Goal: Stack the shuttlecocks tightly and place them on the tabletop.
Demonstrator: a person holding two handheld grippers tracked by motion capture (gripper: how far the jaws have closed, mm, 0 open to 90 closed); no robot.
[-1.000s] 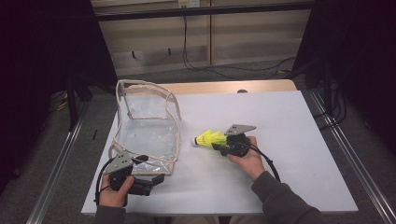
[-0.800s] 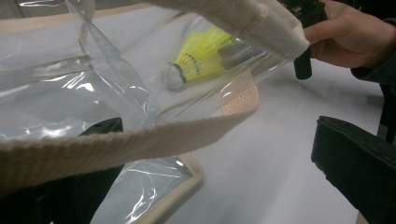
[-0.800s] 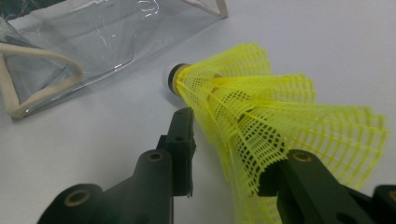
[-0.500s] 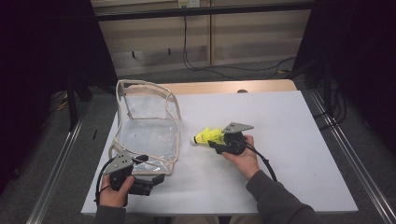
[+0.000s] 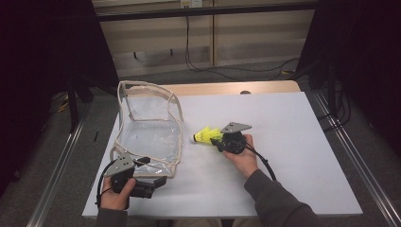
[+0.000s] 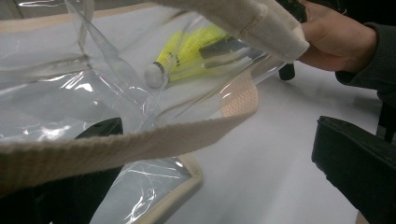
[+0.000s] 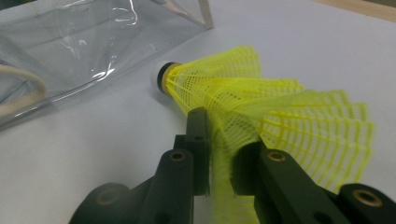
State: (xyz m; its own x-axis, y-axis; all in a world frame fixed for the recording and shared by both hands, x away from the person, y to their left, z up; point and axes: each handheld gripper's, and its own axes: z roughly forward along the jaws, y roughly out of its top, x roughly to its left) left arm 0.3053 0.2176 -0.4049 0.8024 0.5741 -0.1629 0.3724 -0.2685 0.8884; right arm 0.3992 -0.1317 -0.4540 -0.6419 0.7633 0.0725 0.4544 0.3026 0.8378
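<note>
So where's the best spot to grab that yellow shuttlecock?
By its mesh skirt, from the wide end. The shuttlecock lies on its side, cork toward the clear bag, and the skirt is thin and springy enough to pinch. The right claw already pinches it there.

**Colours on my table**

I see a neon-yellow plastic shuttlecock (image 7: 261, 105) with a net-patterned skirt, white cork tip and black band. The clear plastic bag (image 5: 149, 132) has beige woven trim. My black gripper jaws contrast with the white tabletop (image 5: 302, 142), edged by pale wood at the far side.
</note>
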